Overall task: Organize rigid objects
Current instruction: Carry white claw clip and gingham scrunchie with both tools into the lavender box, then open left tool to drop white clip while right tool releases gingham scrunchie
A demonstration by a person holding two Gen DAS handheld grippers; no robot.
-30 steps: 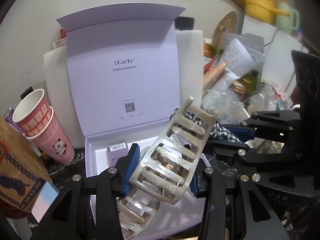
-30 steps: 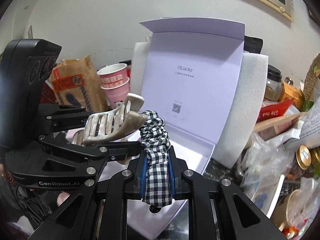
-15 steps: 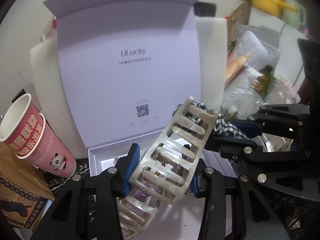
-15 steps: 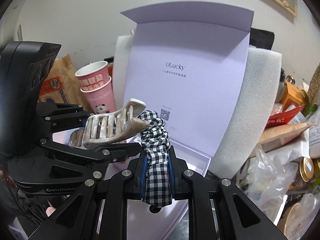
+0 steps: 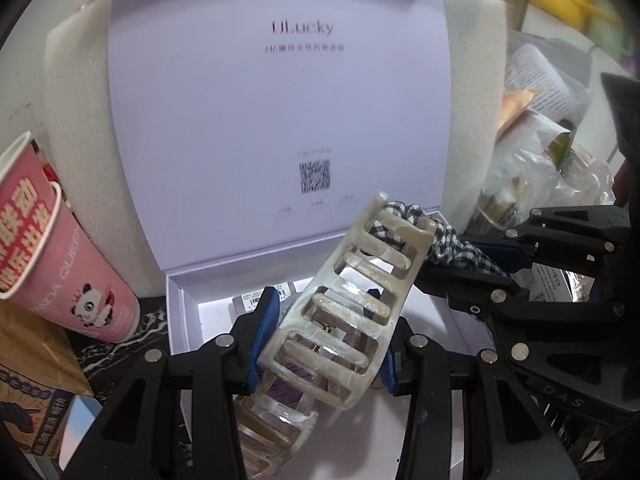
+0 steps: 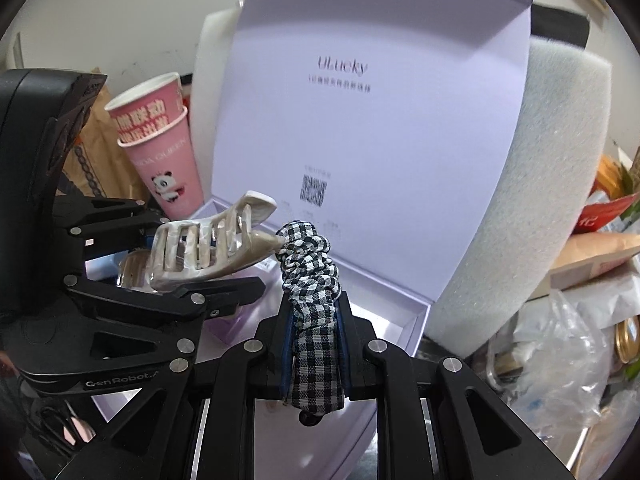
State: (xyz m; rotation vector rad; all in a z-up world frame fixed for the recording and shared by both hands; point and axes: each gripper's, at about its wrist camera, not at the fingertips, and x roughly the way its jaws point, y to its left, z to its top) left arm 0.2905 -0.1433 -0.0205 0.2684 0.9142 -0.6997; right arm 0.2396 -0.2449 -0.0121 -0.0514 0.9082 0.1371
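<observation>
While the left claw clamps the stiff, brittle-toothed hair clip across its body, the right claw pinches the soft gingham hair tie mid-length.

A cream marbled plastic claw hair clip, slotted, is tilted above the open lilac cardboard box; a black-and-white gingham fabric scrunchie stands upright beside it, touching its tip.

Even indoor light, fisheye-bent edges, slight blur
</observation>
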